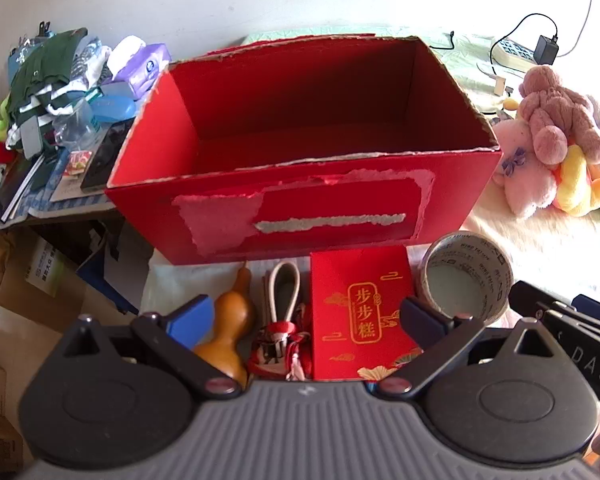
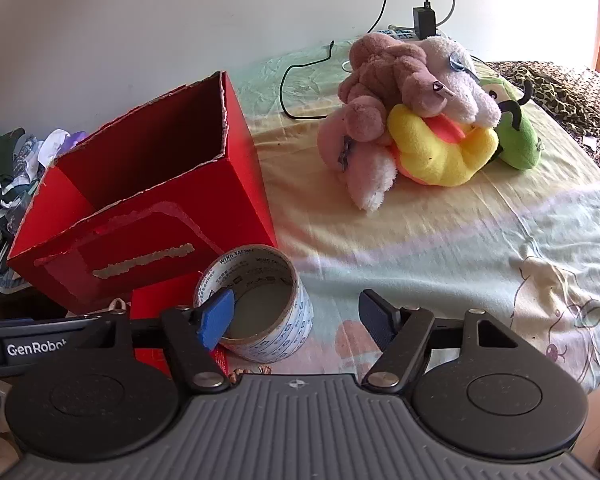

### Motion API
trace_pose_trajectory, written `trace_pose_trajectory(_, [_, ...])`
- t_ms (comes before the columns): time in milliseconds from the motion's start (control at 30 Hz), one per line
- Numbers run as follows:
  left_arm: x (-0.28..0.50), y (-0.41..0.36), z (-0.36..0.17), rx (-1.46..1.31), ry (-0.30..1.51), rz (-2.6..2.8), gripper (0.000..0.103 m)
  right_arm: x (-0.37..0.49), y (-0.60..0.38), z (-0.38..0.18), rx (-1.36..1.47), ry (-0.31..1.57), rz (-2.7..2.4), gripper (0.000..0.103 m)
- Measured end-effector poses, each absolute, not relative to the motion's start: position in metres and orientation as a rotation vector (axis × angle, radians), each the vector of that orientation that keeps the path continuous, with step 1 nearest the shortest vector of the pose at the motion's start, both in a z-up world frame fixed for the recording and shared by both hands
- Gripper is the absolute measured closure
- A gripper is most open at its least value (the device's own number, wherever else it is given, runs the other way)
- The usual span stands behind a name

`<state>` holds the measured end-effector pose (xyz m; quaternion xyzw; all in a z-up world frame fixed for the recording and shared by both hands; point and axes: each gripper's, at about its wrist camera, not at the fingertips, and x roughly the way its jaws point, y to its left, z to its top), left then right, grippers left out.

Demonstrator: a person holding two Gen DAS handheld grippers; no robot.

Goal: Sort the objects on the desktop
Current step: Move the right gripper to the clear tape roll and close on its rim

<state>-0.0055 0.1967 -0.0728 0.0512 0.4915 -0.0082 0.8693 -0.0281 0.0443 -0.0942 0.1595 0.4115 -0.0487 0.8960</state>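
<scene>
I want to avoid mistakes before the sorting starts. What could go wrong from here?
1. The gourd, tassel charm and small red box lie close together, so the open left gripper may nudge a neighbour.
2. The tape roll sits beside the right gripper and could roll away.

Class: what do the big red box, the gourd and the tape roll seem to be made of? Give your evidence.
Red box: matte cardboard, torn pale edges.
Gourd: probably dried or wooden, glossy brown sheen.
Tape roll: printed plastic film, likely on a cardboard core.
</scene>
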Motion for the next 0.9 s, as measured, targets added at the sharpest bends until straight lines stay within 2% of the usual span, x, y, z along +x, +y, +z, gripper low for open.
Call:
trace_pose_trajectory(367, [-0.013,0.208,-0.074,0.083,1.014,-0.006,0.003,-0.034,0.054,-0.089,0.257,0.824,-0.108,0.035])
trace_pose_trajectory(500, [-0.015,0.206,-0.077,0.079,1.011,-0.013,0.004,-0.035,0.052,-0.094,0.269,0.836,-0.092,0.04])
trace_pose_trajectory(800, [-0.009,0.19,-0.077,0.07,1.024,0.033,0.01,-0.017,0.031,-0.096,0.282,0.837,-0.023,0.044])
trace_pose_trajectory(900, [-0.009,0.186,-0.075,0.07,1.015,0.062,0.016,-0.01,0.027,-0.098,0.279,0.834,0.026,0.047])
